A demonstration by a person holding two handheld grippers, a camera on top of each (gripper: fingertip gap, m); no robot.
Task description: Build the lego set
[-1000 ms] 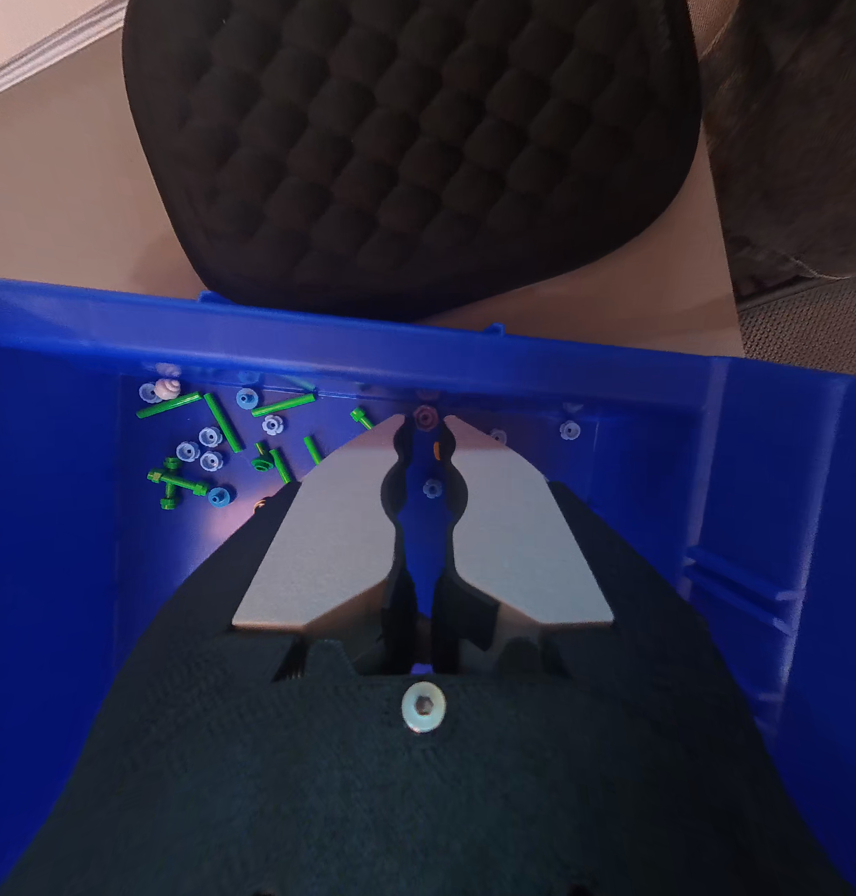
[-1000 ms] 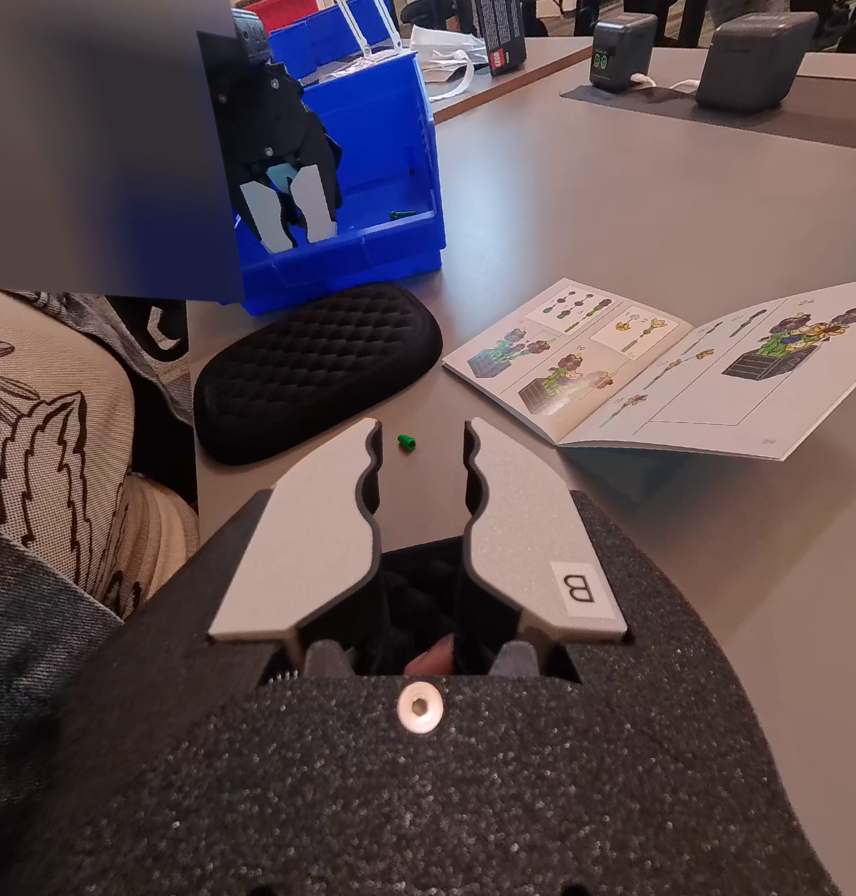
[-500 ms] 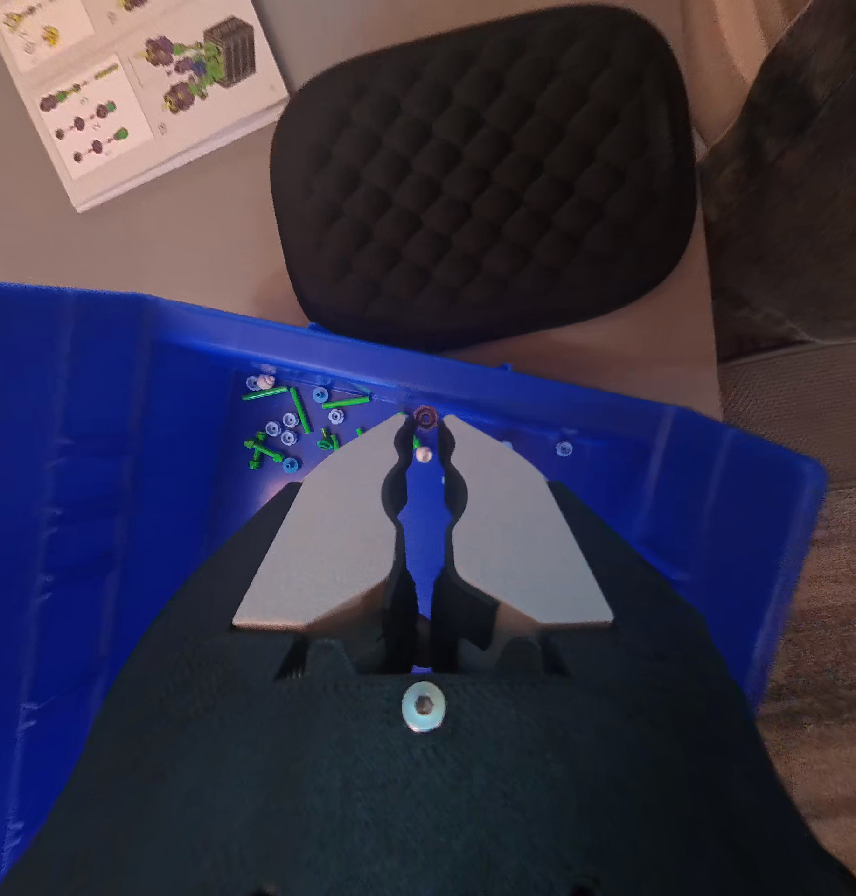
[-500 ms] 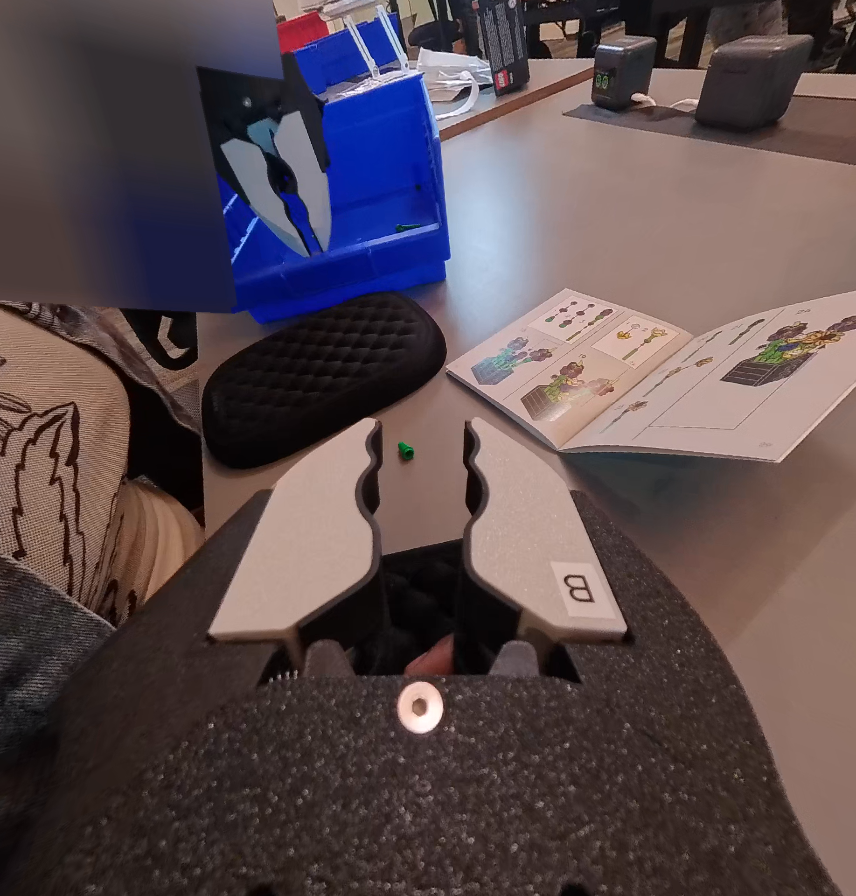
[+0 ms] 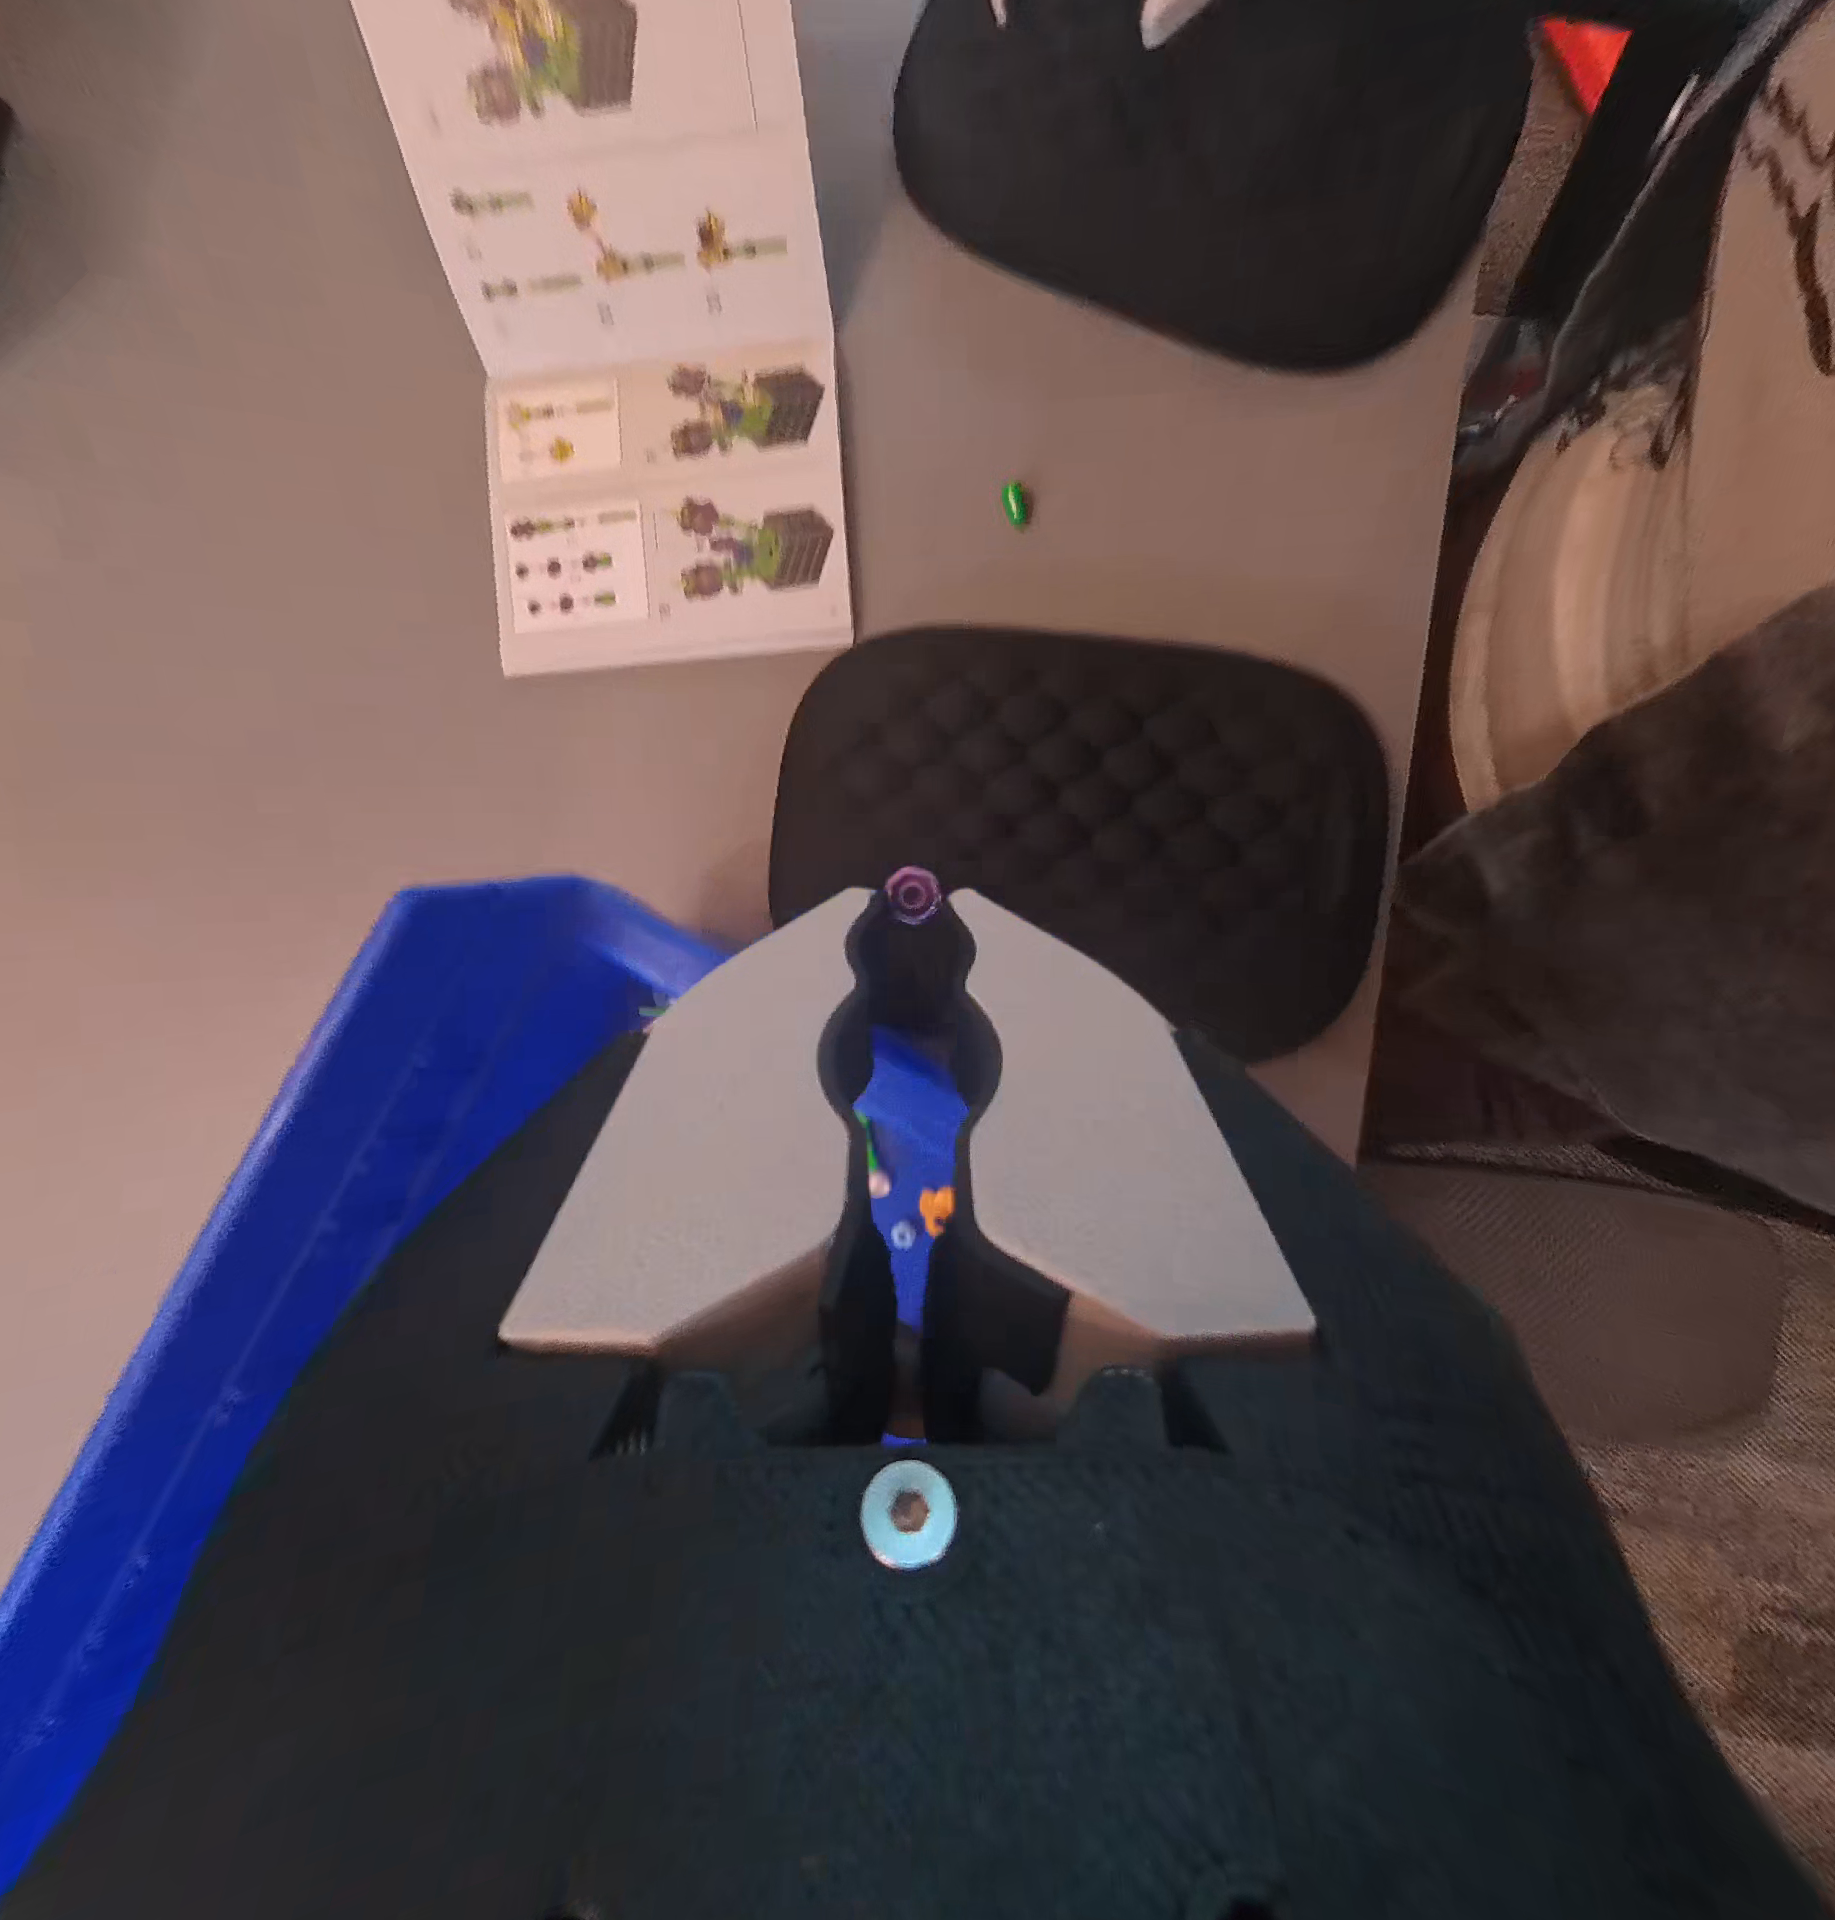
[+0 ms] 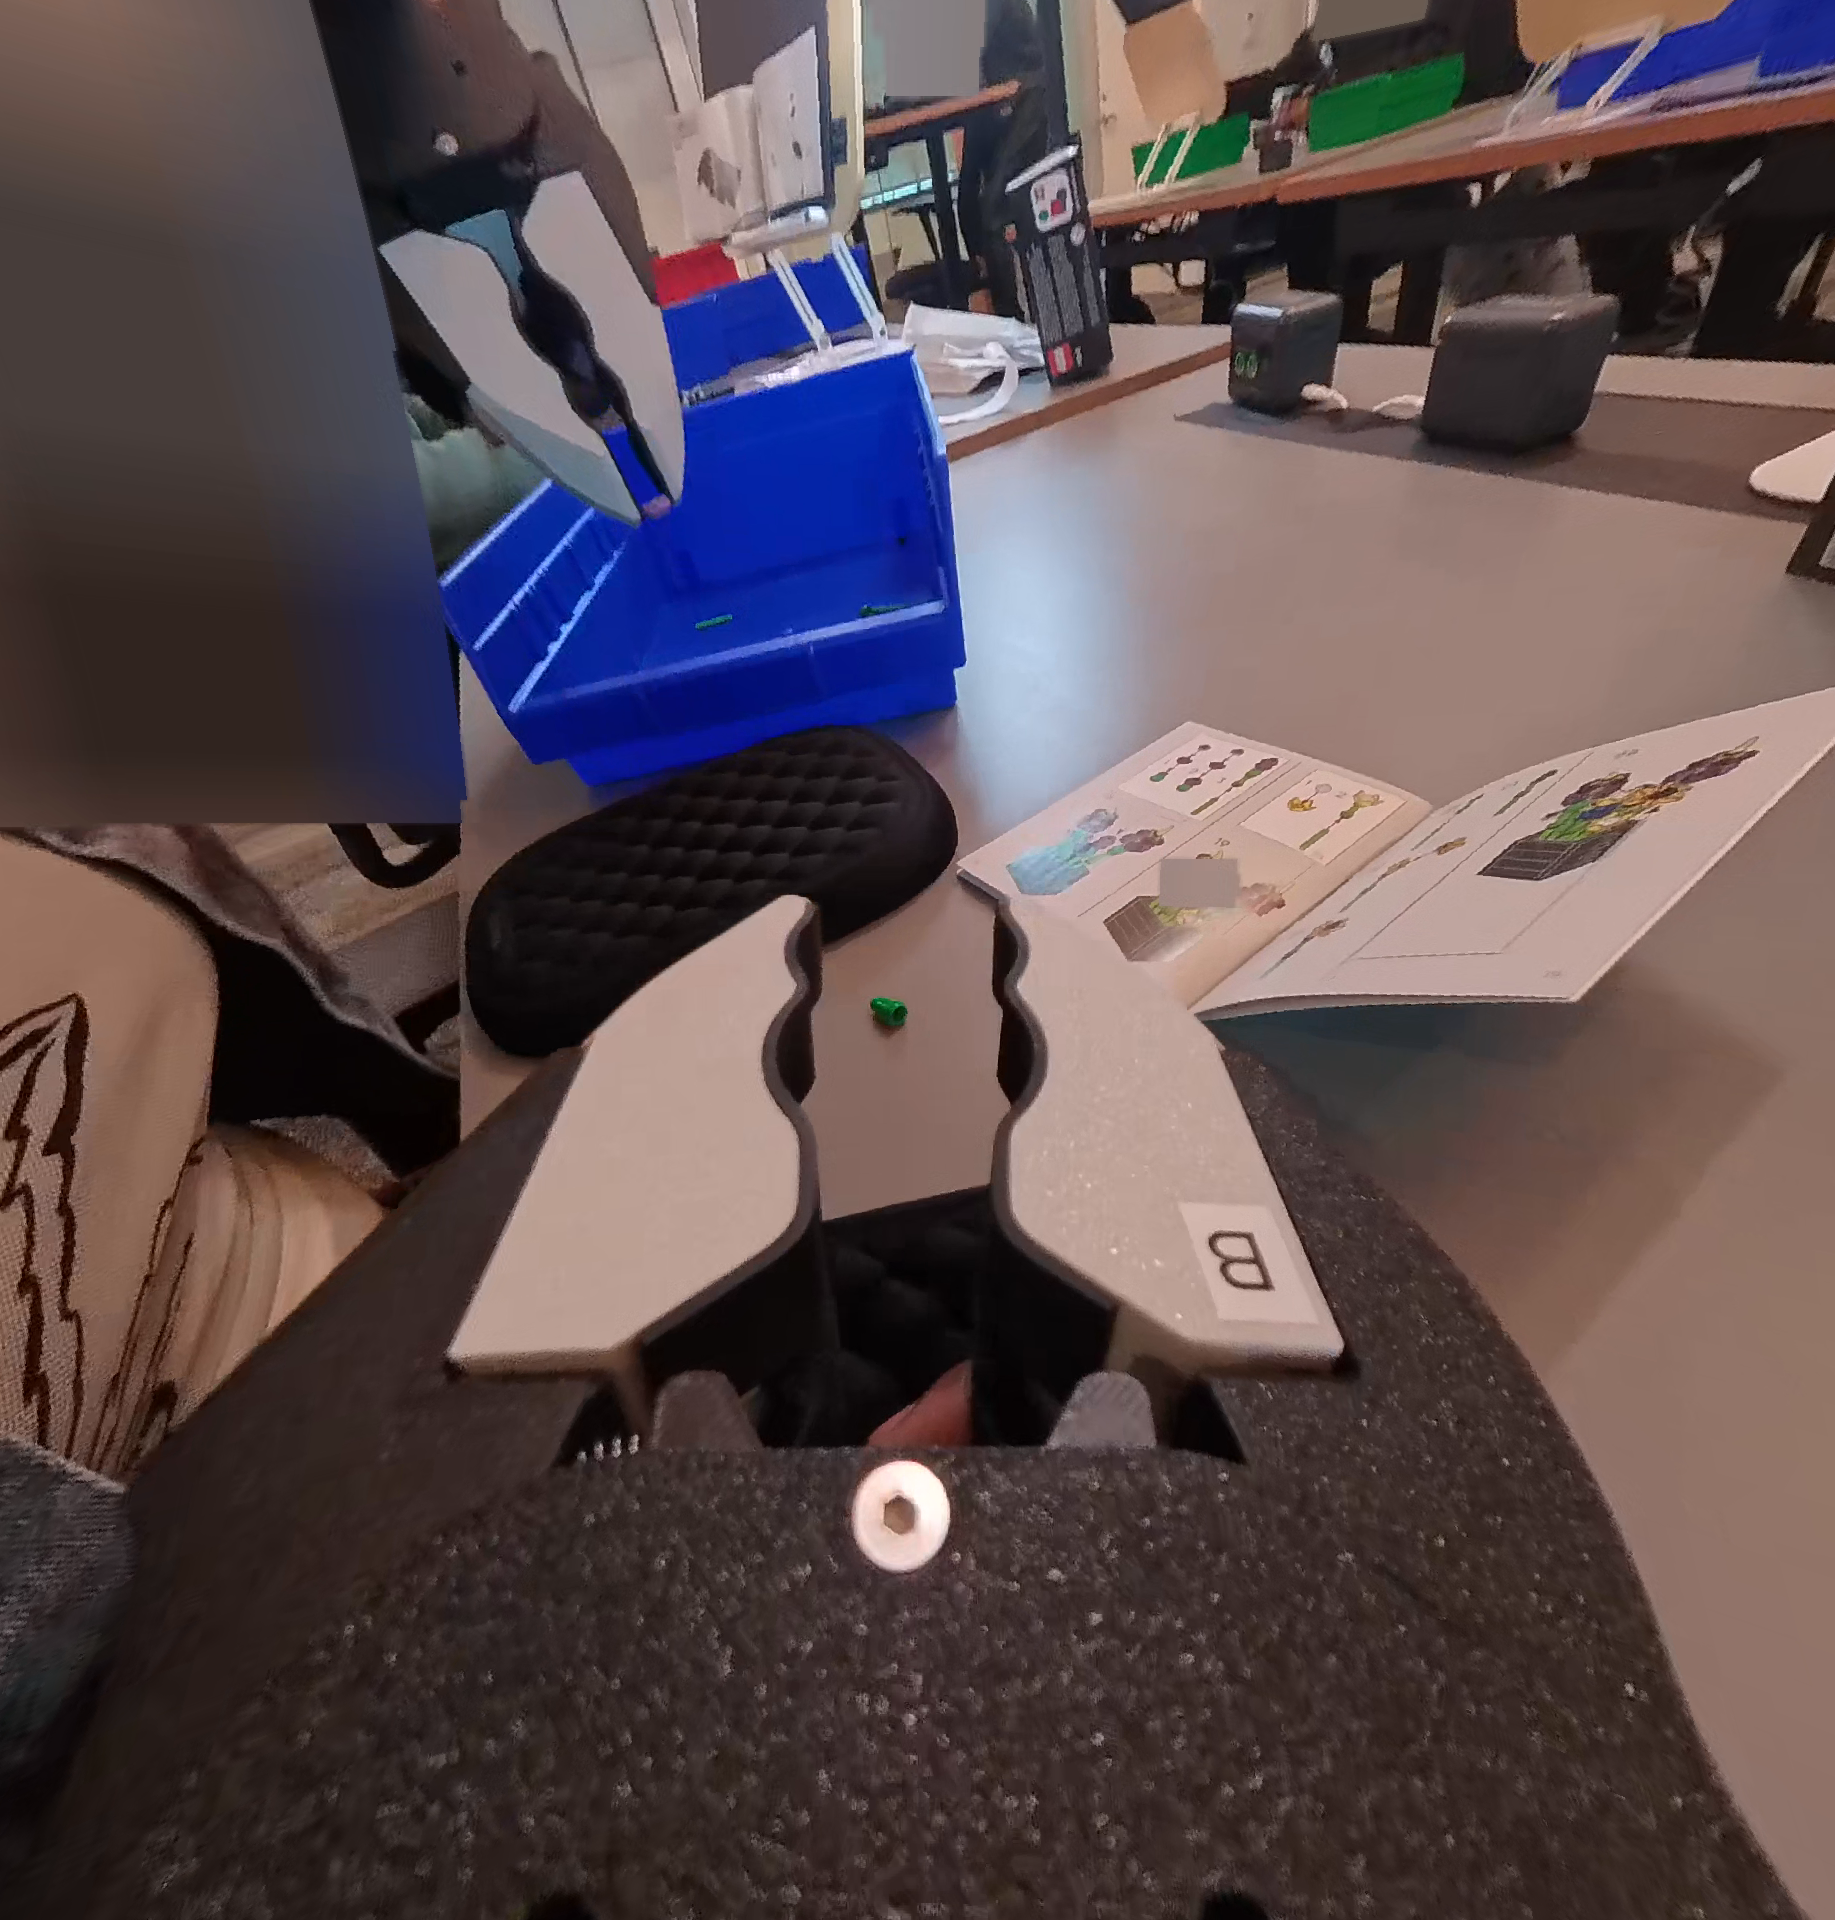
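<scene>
My left gripper (image 5: 913, 902) is shut on a small purple round piece (image 5: 911, 894) at its fingertips, held above the front edge of the blue bin (image 5: 321, 1122). It also shows in the right wrist view (image 6: 651, 507), raised over the bin (image 6: 788, 665). A small green piece (image 6: 889, 1011) lies on the grey table between my right gripper's fingers; it also shows in the left wrist view (image 5: 1016, 504). My right gripper (image 6: 902, 914) is open and empty, low over the table. Loose pieces lie in the bin.
A black quilted pad (image 6: 705, 862) lies in front of the bin. An open instruction booklet (image 6: 1412, 873) lies to the right. A person's patterned sleeve (image 6: 71, 1143) is at the left. Grey boxes (image 6: 1505, 369) stand at the back. My hands' fingertips stand some 20 cm from each other.
My left gripper has lifted up and out of the bin with the purple piece in its tips. My right gripper has stayed open over the green piece.
</scene>
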